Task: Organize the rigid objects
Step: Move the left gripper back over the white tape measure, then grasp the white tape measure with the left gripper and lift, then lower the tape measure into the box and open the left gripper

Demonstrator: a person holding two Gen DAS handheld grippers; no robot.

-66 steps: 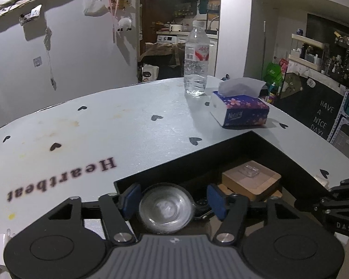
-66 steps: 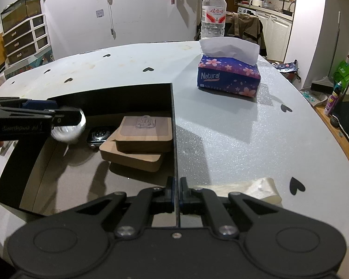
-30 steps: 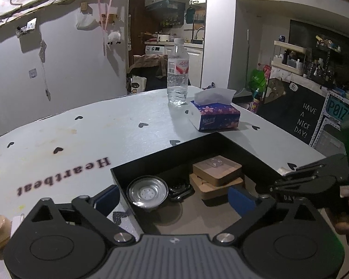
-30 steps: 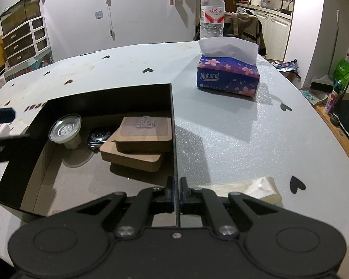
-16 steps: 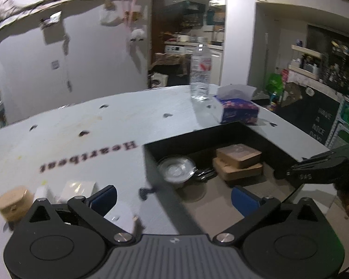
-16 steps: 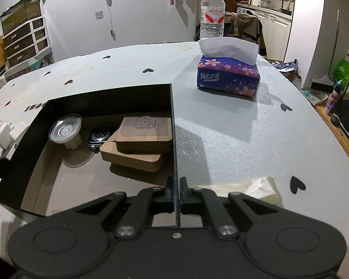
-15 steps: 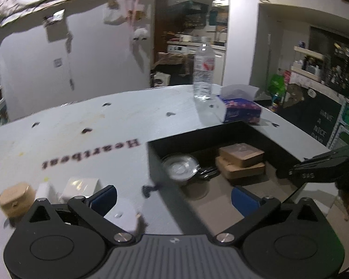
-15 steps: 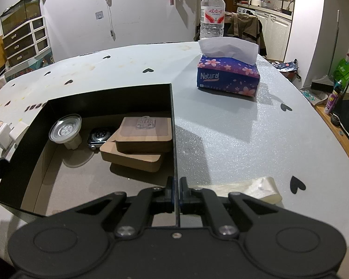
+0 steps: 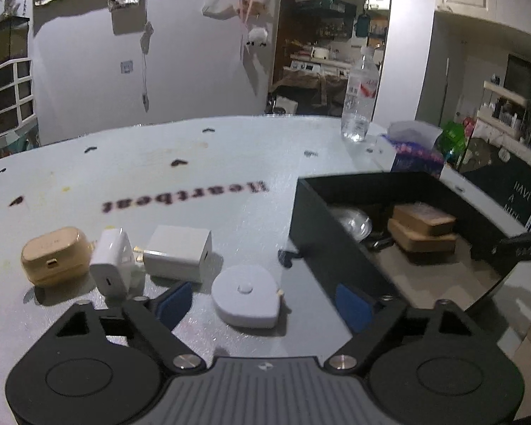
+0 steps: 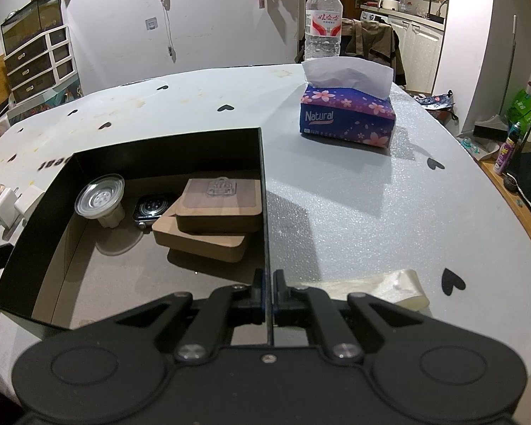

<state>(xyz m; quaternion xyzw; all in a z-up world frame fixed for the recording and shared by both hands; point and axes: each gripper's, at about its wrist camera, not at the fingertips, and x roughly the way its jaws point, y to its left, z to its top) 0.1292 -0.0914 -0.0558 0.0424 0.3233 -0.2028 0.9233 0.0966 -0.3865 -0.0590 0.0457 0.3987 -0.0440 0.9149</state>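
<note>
The left hand-held gripper (image 9: 263,299) hangs low over the tabletop (image 9: 159,163) with its blue-padded fingers (image 9: 175,301) spread wide and nothing between them. Just ahead of it lies a round white tape measure (image 9: 246,295). To that object's left sit two white charger plugs (image 9: 177,253) (image 9: 111,262), touching or nearly so, and a tan earbud case (image 9: 55,255) beside them. The right hand-held gripper (image 10: 268,285) is closed on the right wall of the black box (image 10: 263,191), pinching its thin edge. Inside the box a metal sink strainer (image 10: 101,198) stands at the far left, a smartwatch (image 10: 152,209) next to it, and two stacked wooden blocks (image 10: 212,217) against the gripped wall. Beyond the box stand a tissue pack (image 10: 347,113) and a water bottle (image 10: 324,21).
</note>
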